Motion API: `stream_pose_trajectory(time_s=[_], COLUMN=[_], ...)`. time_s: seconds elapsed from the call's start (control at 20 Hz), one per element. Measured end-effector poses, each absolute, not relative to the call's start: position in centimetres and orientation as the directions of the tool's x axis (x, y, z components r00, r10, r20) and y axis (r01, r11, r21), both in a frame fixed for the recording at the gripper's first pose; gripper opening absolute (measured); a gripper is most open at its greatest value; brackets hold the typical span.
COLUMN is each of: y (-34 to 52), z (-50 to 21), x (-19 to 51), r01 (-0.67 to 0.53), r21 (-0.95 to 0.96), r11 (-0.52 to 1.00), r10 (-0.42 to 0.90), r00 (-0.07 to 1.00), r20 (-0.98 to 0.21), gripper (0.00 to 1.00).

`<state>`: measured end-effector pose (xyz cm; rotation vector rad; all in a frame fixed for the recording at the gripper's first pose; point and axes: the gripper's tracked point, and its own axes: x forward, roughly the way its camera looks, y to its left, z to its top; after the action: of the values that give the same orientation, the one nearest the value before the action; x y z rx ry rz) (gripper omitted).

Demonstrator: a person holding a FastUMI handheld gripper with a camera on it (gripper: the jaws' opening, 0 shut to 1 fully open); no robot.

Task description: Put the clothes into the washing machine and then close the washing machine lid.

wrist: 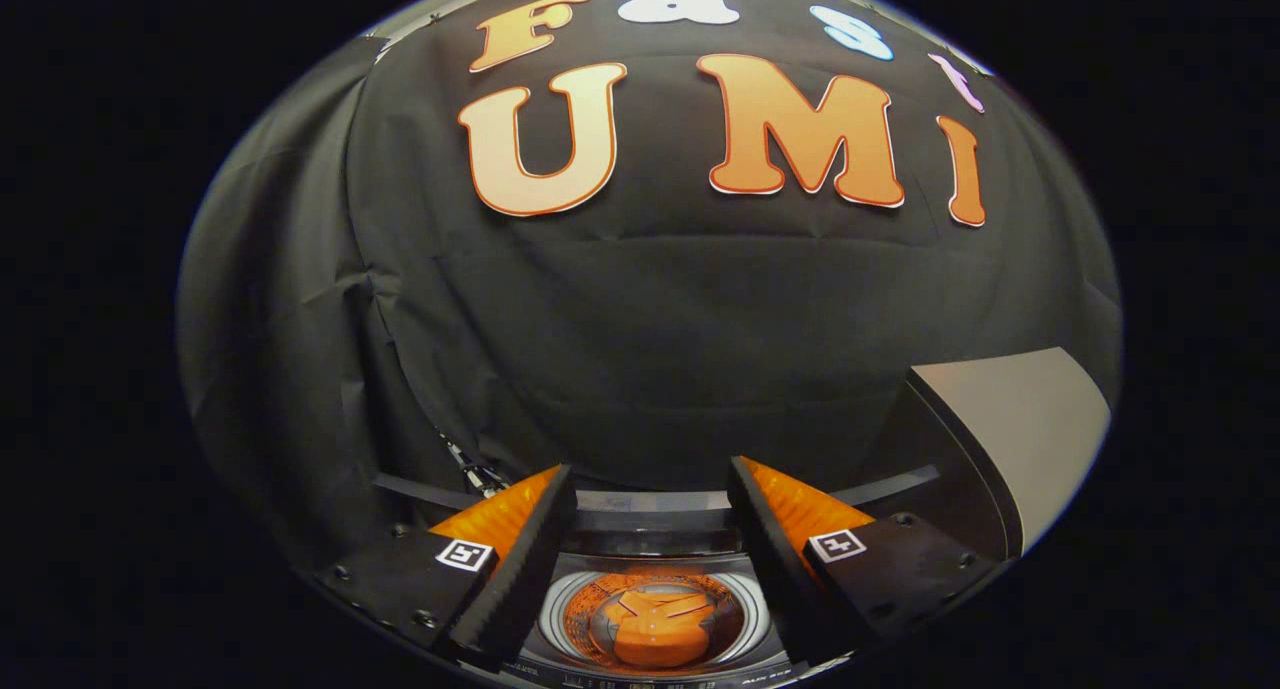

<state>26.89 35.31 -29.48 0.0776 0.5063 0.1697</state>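
On my left I see the booth's wall [300, 299], a matte black cloth that hangs in soft vertical creases and folds around toward the middle. Below it, my gripper [650, 514] has its two fingers spread wide apart, holding nothing; each finger [525, 559] is a wedge shape with a ribbed inner pad, and each carries a small square marker tag [466, 555] on its flat, bolted base. Between the fingers and a little beyond them I look down into the washing machine [655, 529], a top-loader with a smooth grey rim around a round opening. Inside, the drum [580, 619] is circular, with a perforated, metallic-looking wall, and orange clothes [655, 629] lie bunched in the bottom of it as a soft rounded heap with a few lighter stripes across it. To the right, past the right finger, the washing machine lid [1020, 429] stands raised and tilted back, a flat, smooth pale panel with a dark curved edge, so the opening is uncovered.
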Motion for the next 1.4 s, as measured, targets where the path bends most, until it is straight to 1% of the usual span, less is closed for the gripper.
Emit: stream_pose_trajectory(time_s=[0.2, 0.75, 1.0, 1.1, 1.4], y=[35.2, 35.0, 34.7, 34.5, 34.1], z=[-29.9, -30.2, -31.5, -31.6, -31.1], x=[25.3, 24.5, 23.7, 22.5, 22.3], r01=[-0.143, -0.145, -0.157, -0.165, -0.154], r21=[0.108, 0.074, 0.037, 0.037, 0.066], r11=[0.984, 0.987, 0.987, 0.986, 0.986], r10=[0.178, 0.163, 0.154, 0.161, 0.166], r00=[0.862, 0.865, 0.850, 0.850, 0.854], r20=[-0.474, -0.475, -0.503, -0.501, -0.493], gripper=[0.99, 0.99, 0.99, 0.99, 0.99])
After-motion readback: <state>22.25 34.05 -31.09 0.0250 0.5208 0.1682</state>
